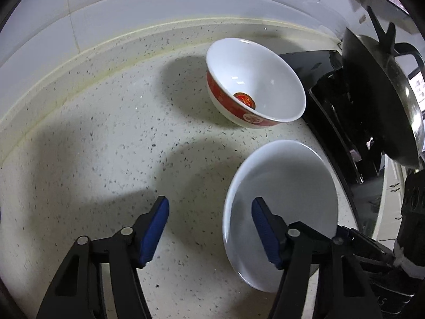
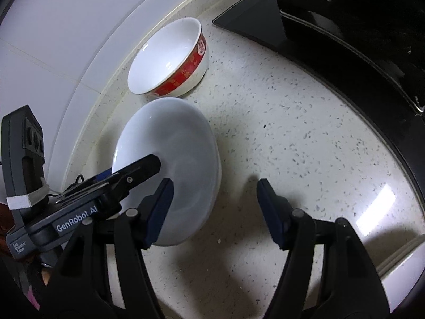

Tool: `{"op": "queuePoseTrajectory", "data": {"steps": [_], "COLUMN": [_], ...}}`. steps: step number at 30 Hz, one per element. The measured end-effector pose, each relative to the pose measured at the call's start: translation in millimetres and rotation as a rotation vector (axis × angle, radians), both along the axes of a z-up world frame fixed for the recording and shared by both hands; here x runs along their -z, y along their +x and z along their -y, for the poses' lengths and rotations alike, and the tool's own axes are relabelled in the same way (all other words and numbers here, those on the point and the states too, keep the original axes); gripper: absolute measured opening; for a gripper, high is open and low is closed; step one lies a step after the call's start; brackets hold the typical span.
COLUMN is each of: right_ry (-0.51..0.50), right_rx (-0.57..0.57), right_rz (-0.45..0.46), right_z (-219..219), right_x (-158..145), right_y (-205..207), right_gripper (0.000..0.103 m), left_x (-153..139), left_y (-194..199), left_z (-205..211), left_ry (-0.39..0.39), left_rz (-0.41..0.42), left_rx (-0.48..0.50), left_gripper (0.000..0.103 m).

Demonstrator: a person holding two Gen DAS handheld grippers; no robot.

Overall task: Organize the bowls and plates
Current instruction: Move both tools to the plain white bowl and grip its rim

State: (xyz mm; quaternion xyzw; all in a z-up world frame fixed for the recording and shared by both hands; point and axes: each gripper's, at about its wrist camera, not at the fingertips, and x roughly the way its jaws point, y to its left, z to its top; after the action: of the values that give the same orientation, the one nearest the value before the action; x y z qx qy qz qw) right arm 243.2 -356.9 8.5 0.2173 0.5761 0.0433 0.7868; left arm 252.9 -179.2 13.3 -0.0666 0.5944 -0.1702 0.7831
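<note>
A white bowl with a red band [image 1: 255,82] stands on the speckled counter [image 1: 106,138] near the back wall; it also shows in the right wrist view [image 2: 170,58]. A plain white plate [image 1: 281,202] lies in front of it, also seen in the right wrist view [image 2: 172,175]. My left gripper [image 1: 209,228] is open, its right finger over the plate's left part, its left finger over bare counter. My right gripper [image 2: 215,207] is open and empty, just right of the plate's near edge. The left gripper's body [image 2: 79,202] reaches over the plate from the left.
A black stove top [image 1: 342,122] lies right of the dishes, also visible in the right wrist view [image 2: 345,53]. A dark wok [image 1: 385,93] sits on it. White wall tiles [image 1: 132,8] rise behind the counter.
</note>
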Motion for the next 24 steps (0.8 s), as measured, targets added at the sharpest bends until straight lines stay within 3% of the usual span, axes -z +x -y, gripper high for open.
{"op": "queuePoseTrajectory", "data": {"steps": [3, 7, 9, 11, 13, 16, 24], "right_ry": [-0.007, -0.02, -0.034, -0.061, -0.08, -0.106, -0.073], "right_rx": [-0.005, -0.011, -0.018, -0.03, -0.044, -0.05, -0.031], "right_rz": [-0.004, 0.007, 0.012, 0.014, 0.046, 0.058, 0.072], "right_z": [-2, -7, -11, -16, -19, -25, -23], "right_x": [4, 4, 4, 2, 0, -1, -10], "right_y": [2, 4, 5, 5, 3, 4, -5], "right_gripper": [0.069, 0.064, 0.053, 0.032, 0.024, 0.022, 0.019], "left_x": [3, 6, 6, 6, 3, -4, -19], "left_y": [1, 2, 2, 1, 0, -2, -12], "left_z": [-1, 5, 9, 12, 16, 25, 20], "left_ry": [-0.002, 0.006, 0.004, -0.014, -0.024, -0.014, -0.033], "left_rz": [-0.005, 0.005, 0.02, 0.027, 0.031, 0.058, 0.082], "left_rx": [0.005, 0.016, 0.022, 0.028, 0.04, 0.059, 0.039], "left_gripper": [0.054, 0.052, 0.048, 0.038, 0.028, 0.013, 0.011]}}
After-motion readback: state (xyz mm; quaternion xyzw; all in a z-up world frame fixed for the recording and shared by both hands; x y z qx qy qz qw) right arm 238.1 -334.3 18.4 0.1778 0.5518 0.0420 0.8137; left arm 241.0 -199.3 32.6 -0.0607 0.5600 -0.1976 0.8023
